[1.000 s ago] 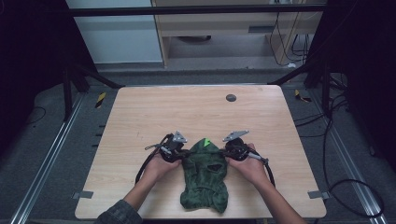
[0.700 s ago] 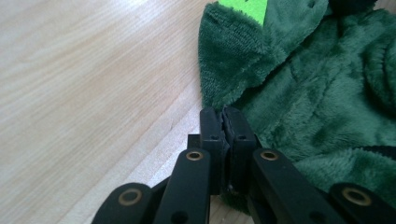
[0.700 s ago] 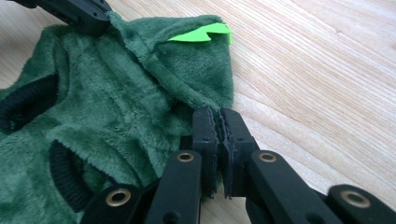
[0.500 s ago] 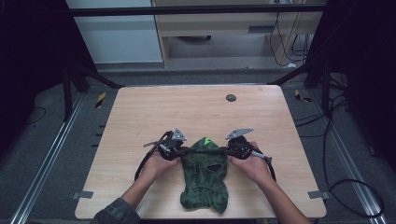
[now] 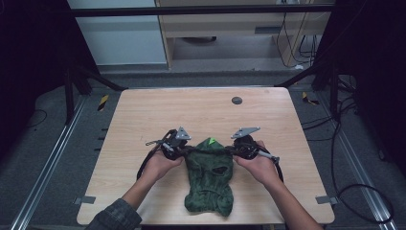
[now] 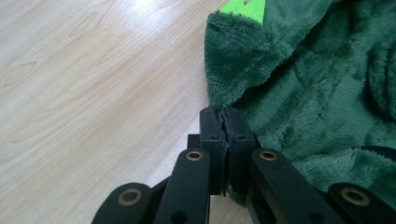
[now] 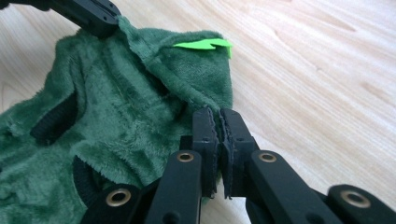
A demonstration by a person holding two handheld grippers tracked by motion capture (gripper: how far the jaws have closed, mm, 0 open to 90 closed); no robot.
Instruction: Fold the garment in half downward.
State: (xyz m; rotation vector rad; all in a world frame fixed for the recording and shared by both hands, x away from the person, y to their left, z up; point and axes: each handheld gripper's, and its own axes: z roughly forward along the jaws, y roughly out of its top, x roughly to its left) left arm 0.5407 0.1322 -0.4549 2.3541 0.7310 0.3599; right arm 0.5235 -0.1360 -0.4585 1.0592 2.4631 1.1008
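Green fleece garment (image 5: pixel 209 177) lies on table (image 5: pixel 201 115) at near edge, centre, lime tag (image 5: pixel 210 142) at its far end. Risk: grips look shallow, just edge fabric, so a hard or uneven pull could slip plush out of one side & let garment bunch or skew; it's also close to near edge, could slide off. Left gripper (image 5: pixel 182 149) jaws pressed together on garment's left far edge; right gripper (image 5: pixel 237 150) jaws nearly closed, thin gap, pinching right far edge.
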